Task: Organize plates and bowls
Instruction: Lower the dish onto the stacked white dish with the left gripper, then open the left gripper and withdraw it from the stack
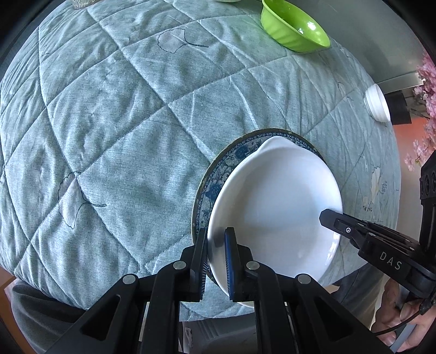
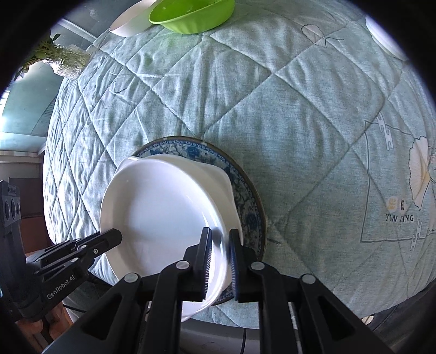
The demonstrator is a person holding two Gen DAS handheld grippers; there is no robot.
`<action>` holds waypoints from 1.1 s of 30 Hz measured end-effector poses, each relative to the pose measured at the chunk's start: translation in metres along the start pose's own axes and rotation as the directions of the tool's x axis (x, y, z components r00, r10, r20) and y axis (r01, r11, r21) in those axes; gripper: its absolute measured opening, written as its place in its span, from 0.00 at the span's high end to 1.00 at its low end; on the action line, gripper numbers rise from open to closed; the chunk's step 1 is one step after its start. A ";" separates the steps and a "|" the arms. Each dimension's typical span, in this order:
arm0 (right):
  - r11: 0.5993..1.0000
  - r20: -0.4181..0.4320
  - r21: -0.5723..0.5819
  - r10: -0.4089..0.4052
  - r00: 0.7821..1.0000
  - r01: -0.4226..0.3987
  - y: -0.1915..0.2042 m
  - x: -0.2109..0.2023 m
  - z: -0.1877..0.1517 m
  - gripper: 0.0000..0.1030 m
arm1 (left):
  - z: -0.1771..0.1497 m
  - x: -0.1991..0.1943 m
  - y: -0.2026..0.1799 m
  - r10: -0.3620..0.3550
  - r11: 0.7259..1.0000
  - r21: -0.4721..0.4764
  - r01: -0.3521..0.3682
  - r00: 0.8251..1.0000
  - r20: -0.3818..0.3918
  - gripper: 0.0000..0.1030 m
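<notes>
A white eared dish (image 1: pixel 275 201) rests on a blue-patterned plate (image 1: pixel 218 179) near the table's front edge. My left gripper (image 1: pixel 216 239) is shut on the white dish's near-left rim. My right gripper (image 2: pixel 220 241) is shut on its near-right rim; it also shows in the left wrist view (image 1: pixel 331 217). In the right wrist view the white dish (image 2: pixel 163 215) sits on the patterned plate (image 2: pixel 245 196), and the left gripper (image 2: pixel 114 237) reaches its left rim. A green bowl (image 1: pixel 294 26) stands at the far side, also in the right wrist view (image 2: pixel 190 13).
A quilted teal cloth (image 1: pixel 122 122) covers the table. A small white bowl (image 1: pixel 377 102) sits at the right edge. Another white bowl (image 2: pixel 130 21) stands beside the green bowl, and a white dish (image 2: pixel 384 35) lies far right. Pink flowers (image 1: pixel 426 89) stand beyond the table.
</notes>
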State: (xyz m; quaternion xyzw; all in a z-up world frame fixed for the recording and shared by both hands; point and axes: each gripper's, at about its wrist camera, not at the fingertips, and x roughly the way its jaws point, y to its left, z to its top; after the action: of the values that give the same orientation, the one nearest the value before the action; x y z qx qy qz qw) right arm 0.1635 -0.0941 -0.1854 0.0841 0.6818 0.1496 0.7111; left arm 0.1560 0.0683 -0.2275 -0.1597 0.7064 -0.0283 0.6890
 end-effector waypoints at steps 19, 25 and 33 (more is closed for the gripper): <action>0.997 0.048 -0.054 -0.048 0.998 0.050 0.009 -0.014 0.001 0.71 | -0.003 0.001 -0.001 -0.024 1.000 -0.013 0.024 1.000 -0.004 0.92; 0.981 0.134 -0.144 -0.110 0.985 0.129 0.022 -0.029 -0.002 0.71 | -0.005 -0.017 0.004 -0.035 0.999 0.021 0.034 0.999 0.038 0.88; 0.989 0.089 -0.123 -0.069 0.994 0.080 0.013 -0.019 -0.003 0.83 | -0.012 -0.046 0.002 0.068 0.995 0.066 -0.079 0.986 0.155 0.70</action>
State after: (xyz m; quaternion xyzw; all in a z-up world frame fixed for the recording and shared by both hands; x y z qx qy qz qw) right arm 0.1591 -0.0877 -0.1637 0.0197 0.6430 0.1619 0.7483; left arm 0.1440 0.0801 -0.1829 -0.1103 0.6557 -0.0160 0.7468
